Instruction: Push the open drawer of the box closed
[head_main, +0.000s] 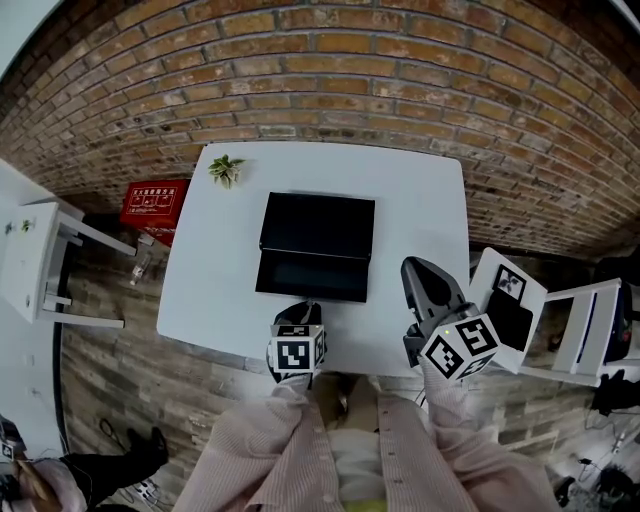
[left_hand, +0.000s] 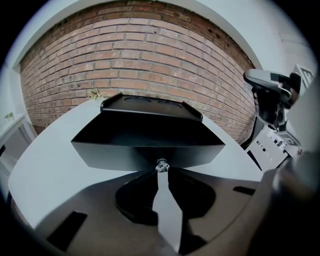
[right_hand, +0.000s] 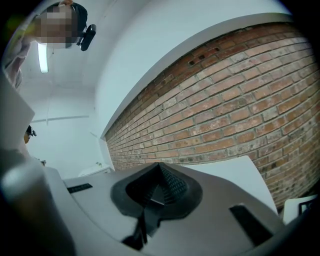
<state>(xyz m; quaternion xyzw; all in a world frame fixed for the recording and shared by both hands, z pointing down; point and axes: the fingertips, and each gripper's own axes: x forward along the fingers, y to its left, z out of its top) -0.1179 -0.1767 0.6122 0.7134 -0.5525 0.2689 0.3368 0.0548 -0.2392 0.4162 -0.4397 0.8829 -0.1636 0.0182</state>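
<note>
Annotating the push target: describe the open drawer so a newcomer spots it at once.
On the white table in front of the brick wall stands one black box. Its open drawer juts from the side nearest the person, lower than the box's top, and alone bears a small metal knob at its front middle.

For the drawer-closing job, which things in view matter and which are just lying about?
Part of the job:
black box
its open drawer
drawer knob
left gripper, jaws around the knob
white table under the box

Just lying about:
small plant at the table corner
red box on the floor
right gripper, held aside, jaws together
</note>
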